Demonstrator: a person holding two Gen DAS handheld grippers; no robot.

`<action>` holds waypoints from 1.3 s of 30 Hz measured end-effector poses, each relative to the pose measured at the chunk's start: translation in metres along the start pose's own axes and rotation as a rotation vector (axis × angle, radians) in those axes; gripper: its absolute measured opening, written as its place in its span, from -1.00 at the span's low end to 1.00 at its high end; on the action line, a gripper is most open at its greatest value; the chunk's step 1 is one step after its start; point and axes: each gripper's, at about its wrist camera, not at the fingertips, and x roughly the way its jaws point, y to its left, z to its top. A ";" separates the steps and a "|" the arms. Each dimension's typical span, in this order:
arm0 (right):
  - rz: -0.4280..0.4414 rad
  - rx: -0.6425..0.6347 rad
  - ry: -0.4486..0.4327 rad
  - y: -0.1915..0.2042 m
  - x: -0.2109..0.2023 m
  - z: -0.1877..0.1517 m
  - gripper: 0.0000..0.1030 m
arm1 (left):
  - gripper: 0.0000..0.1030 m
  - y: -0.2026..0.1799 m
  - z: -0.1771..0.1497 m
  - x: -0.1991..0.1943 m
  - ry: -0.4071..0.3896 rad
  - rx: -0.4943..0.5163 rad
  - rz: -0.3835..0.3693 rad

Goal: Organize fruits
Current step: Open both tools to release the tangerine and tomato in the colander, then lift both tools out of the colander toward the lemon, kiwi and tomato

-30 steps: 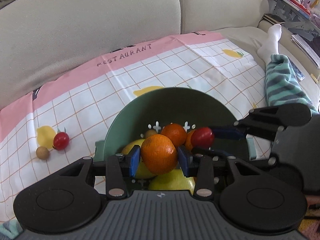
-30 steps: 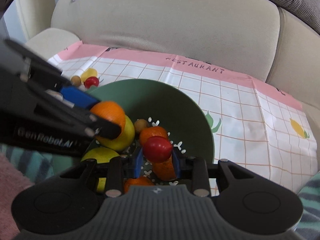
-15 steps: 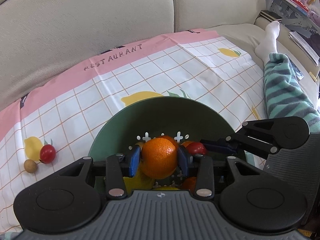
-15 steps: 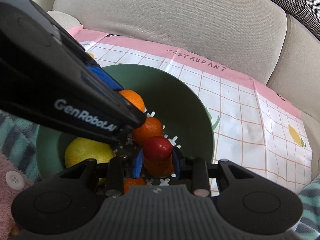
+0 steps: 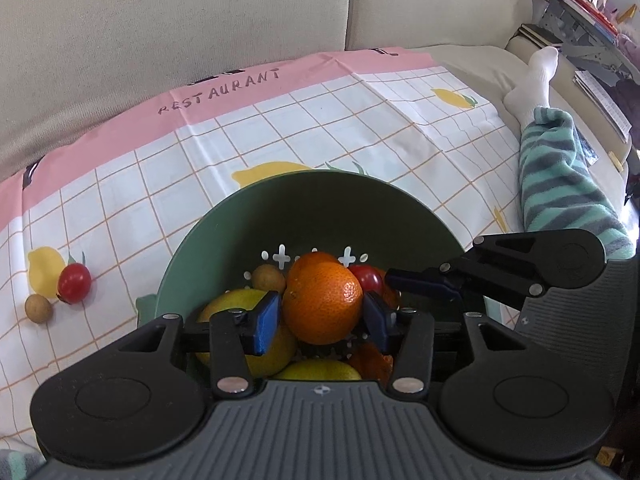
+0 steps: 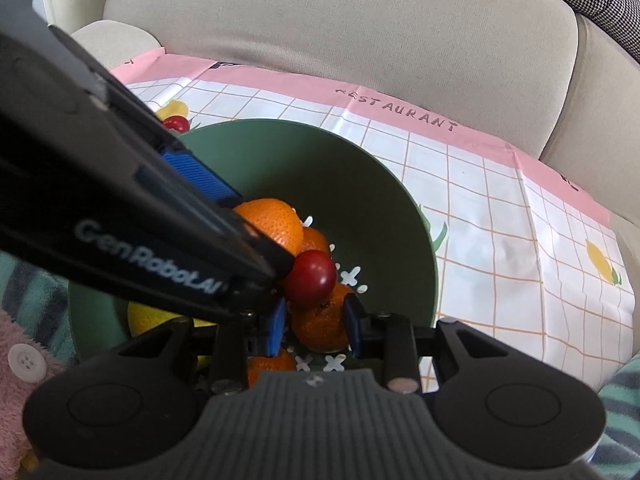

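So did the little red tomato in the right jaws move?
Yes. The cherry tomato has gone deeper into the green bowl, and the right gripper has opened, so the tomato now rests on the oranges.

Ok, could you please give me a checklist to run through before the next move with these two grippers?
1. Left gripper holds the orange, pads against both sides: ok.
2. Orange is over the green bowl: ok.
3. Cherry tomato is free of the right gripper; it lies beyond the open pads, on the oranges in the bowl: ok.
4. Grippers are clear of each other: not ok, as the left finger crosses right beside the tomato.
5. Free spot under the orange: cannot tell, hidden.
6. All fruit in the bowl: not ok, as a second tomato and a small brown fruit lie on the cloth.
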 end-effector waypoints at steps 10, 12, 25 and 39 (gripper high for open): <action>-0.029 -0.001 0.003 0.010 -0.001 0.003 -0.23 | 0.15 0.008 -0.009 -0.022 -0.040 -0.031 0.014; -0.048 -0.009 0.011 0.013 0.000 0.003 -0.22 | 0.15 0.010 -0.012 -0.027 -0.049 -0.033 0.027; -0.151 -0.084 0.002 0.040 -0.012 0.010 0.29 | 0.19 0.019 -0.025 -0.054 -0.107 -0.027 0.108; -0.242 -0.237 -0.036 0.063 -0.026 0.007 0.54 | 0.19 0.035 -0.031 -0.097 -0.199 -0.053 0.164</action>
